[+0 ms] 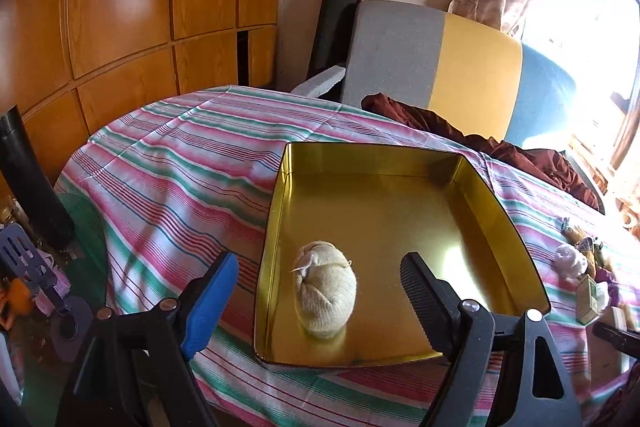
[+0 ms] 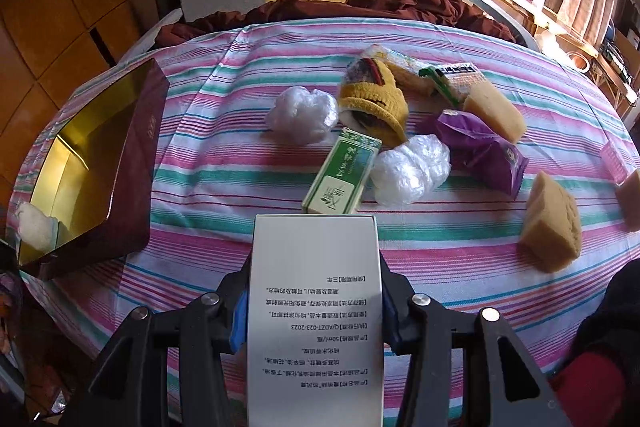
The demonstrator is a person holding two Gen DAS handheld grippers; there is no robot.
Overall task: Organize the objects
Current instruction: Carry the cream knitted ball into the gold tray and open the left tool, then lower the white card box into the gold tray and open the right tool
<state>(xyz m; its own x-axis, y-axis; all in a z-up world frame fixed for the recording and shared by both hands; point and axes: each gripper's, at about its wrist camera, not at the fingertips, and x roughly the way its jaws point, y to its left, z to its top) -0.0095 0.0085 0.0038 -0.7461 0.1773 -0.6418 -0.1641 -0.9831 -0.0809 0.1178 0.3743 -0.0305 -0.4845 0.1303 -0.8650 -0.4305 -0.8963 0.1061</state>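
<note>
1. The left hand-held gripper (image 1: pixel 316 291) hangs spread above the gold tin (image 1: pixel 280 227), empty.
2. A cream rolled sock (image 1: pixel 325 291) lies inside the tin, near its front wall.
3. The right hand-held gripper (image 2: pixel 314 307) pinches a white box (image 2: pixel 316 307) (printed side up), right of the tin on the striped counter (image 2: pixel 240 187).

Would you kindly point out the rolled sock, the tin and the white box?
sock (image 1: pixel 325 291), left wrist view, middle of the roll
tin (image 1: pixel 376 155), left wrist view, far wall
white box (image 2: pixel 316 291), right wrist view, printed face
</note>
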